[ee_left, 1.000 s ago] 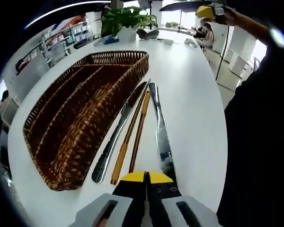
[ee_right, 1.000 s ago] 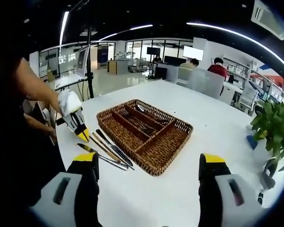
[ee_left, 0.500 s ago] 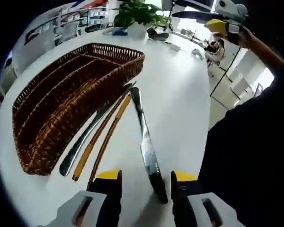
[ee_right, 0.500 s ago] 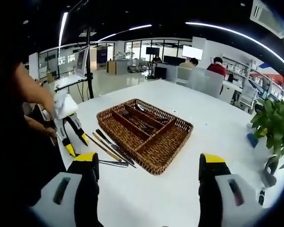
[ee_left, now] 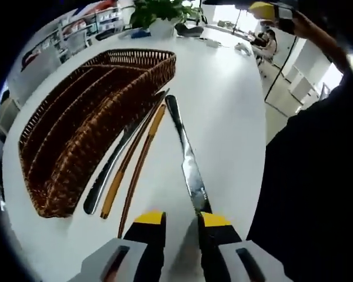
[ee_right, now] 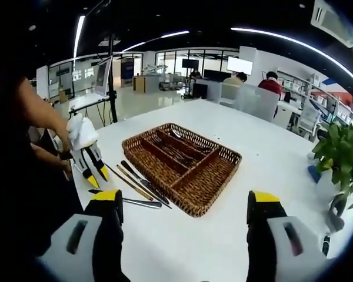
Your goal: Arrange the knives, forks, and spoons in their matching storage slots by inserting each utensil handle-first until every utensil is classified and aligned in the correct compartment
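In the left gripper view, the wicker cutlery basket (ee_left: pixel 88 135) fills the upper left of the frame, its long compartments running away toward a potted plant (ee_left: pixel 156 14) at the top. Just beside its right wall lie a dark-handled knife (ee_left: pixel 120 155) and two wooden chopsticks (ee_left: pixel 135 158), side by side on the white table (ee_left: pixel 223 106). Right of those, angled toward the bottom centre, lies a steel table knife (ee_left: pixel 187 158), its near end between the yellow tips of the left gripper (ee_left: pixel 179 220). Half a second ago those jaws stood wider on either side of it; now they have narrowed, the right tip against the metal, though whether both pads press it I cannot tell (the near end is hidden behind the tips). My reading is that the grasp is just being made, so no utensil on this side is sorted yet.

In the right gripper view, the left gripper (ee_right: pixel 94 170) sits low at the left edge over the loose utensils, the basket (ee_right: pixel 182 164) at centre already holds some cutlery in its far compartments, and the right gripper (ee_right: pixel 185 211) hangs idle at the bottom, jaws spread wide with nothing between them.
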